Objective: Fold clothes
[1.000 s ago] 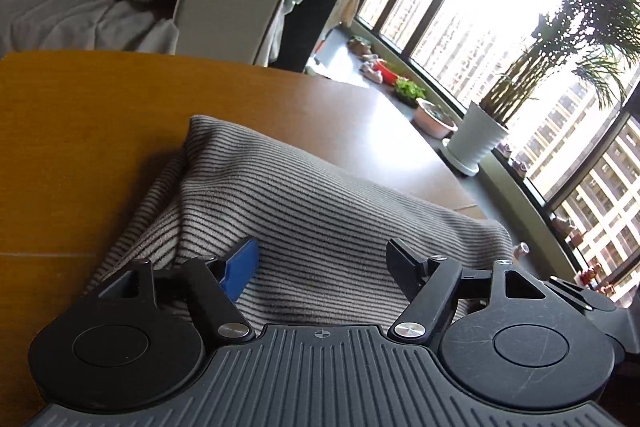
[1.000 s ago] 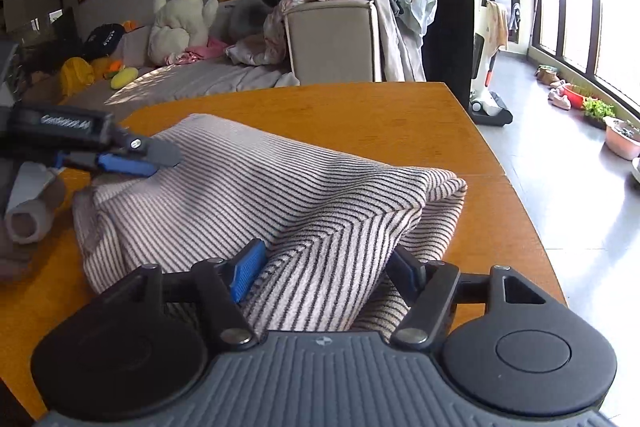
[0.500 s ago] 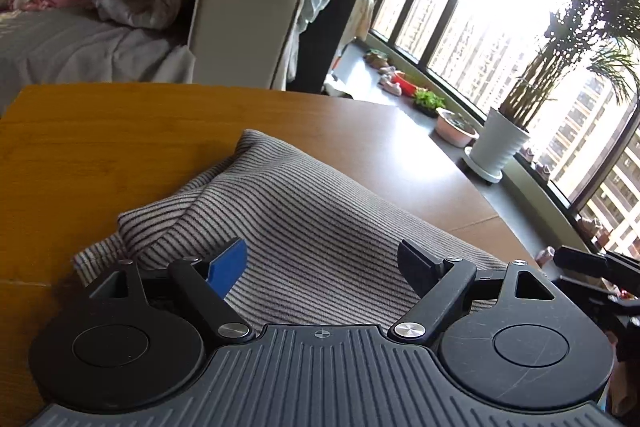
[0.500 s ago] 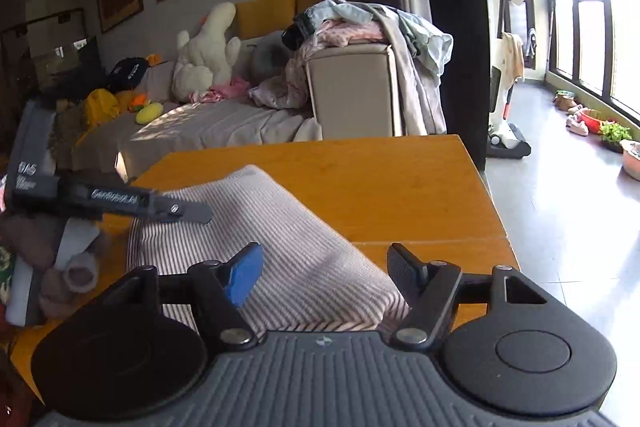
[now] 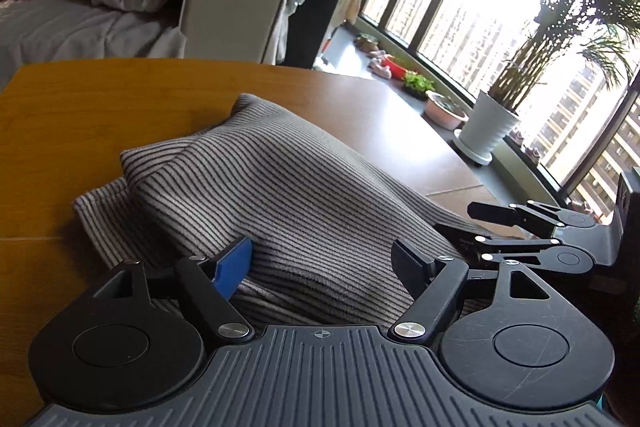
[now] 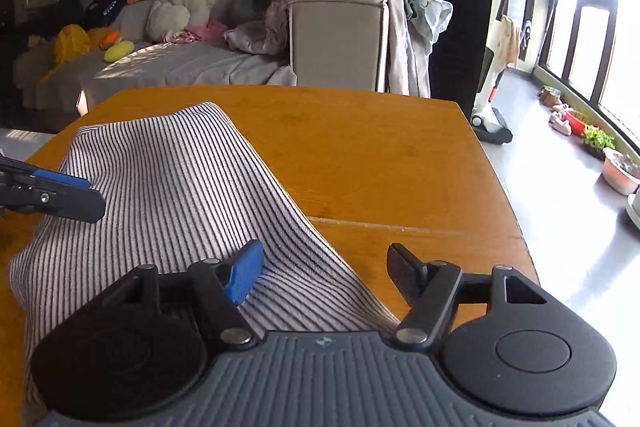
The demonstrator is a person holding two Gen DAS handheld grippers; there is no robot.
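Since a second ago both grippers have drawn back toward the near edge, and the striped garment [image 5: 288,195] has gone from a broad spread to a narrower folded bundle on the wooden tabletop [image 5: 100,119].

From the left wrist view, the left gripper [image 5: 324,263] hangs low over the near end of the cloth, its fingers spread wide with the fabric lying between and below them; nothing is pinched. The right gripper [image 5: 496,223] shows at the right edge of that view, just beside the garment.

From the right wrist view, the right gripper [image 6: 326,269] is likewise wide apart and grips nothing, over the garment's right edge [image 6: 172,187]. The left gripper [image 6: 76,193] reaches in from the left over the cloth. A cluttered sofa [image 6: 180,63] sits behind the tabletop.
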